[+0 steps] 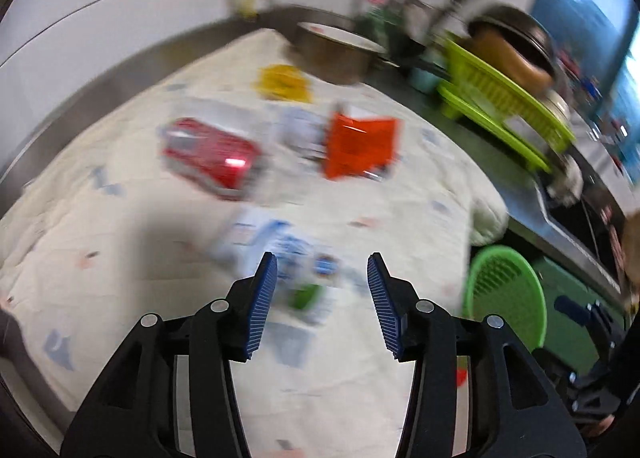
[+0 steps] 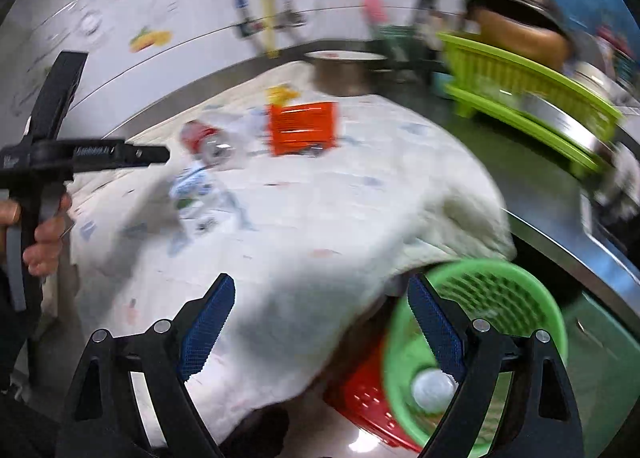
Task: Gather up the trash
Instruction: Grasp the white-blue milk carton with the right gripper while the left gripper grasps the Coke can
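Both views blurred. Left hand-held gripper (image 1: 322,282) is released, jaws wide apart, hovering over the cloth-covered bench (image 1: 120,242). A white-and-blue wrapper (image 1: 296,258) lies on the cloth directly ahead, between the fingertips, though contact cannot be told. Farther ahead lie a red can (image 1: 210,158) on its side and an orange carton (image 1: 360,146), with a yellow scrap (image 1: 284,83) beyond them. Right hand-held gripper (image 2: 320,298) is also released and grasps nothing; it hangs at the bench edge. A green basket (image 2: 500,298) sits below that edge, beside the right finger, with a white ball-like object (image 2: 432,390) inside.
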`<state>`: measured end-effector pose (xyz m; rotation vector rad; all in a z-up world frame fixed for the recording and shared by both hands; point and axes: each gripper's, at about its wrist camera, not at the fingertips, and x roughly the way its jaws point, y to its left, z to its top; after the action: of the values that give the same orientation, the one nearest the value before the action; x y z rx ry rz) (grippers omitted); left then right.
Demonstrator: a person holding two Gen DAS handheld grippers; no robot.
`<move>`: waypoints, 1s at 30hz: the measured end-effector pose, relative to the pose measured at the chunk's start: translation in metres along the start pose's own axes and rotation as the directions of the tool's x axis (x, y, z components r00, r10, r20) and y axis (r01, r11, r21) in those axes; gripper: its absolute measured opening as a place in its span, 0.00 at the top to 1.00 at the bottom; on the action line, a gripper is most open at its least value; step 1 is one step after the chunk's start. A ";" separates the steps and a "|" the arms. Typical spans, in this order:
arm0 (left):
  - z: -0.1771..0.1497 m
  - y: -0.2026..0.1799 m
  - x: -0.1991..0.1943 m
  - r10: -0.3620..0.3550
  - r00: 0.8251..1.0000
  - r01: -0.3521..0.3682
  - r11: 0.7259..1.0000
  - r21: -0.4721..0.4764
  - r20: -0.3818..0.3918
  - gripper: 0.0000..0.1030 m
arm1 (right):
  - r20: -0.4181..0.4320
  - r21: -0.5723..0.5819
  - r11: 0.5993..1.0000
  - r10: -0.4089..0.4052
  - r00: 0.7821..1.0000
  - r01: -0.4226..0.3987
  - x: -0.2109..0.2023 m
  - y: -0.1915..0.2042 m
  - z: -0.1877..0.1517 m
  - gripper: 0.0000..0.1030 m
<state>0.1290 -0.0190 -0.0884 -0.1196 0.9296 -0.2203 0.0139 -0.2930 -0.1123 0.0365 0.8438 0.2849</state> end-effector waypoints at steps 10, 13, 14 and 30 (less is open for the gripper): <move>0.002 0.084 -0.016 0.108 0.994 -0.103 0.985 -0.141 0.032 0.52 | -0.071 -0.202 0.958 0.192 0.979 -0.203 0.070 0.079 0.049 0.17; 0.002 0.097 -0.017 0.115 0.993 -0.108 0.980 -0.168 0.031 0.52 | -0.096 -0.253 0.935 0.231 0.968 -0.248 0.092 0.098 0.065 0.17; 0.002 0.102 -0.016 0.118 0.993 -0.111 0.978 -0.177 0.031 0.51 | -0.102 -0.269 0.929 0.235 0.967 -0.254 0.099 0.104 0.069 0.17; 0.022 0.113 -0.002 0.108 0.994 -0.103 0.963 -0.248 0.007 0.39 | -0.258 -0.405 0.859 0.221 0.940 -0.313 0.195 0.143 0.096 0.15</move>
<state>0.1610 0.0912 -0.0961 -0.3019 0.9375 -0.0030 0.1742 -0.0962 -0.1705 -0.3082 0.9615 0.7526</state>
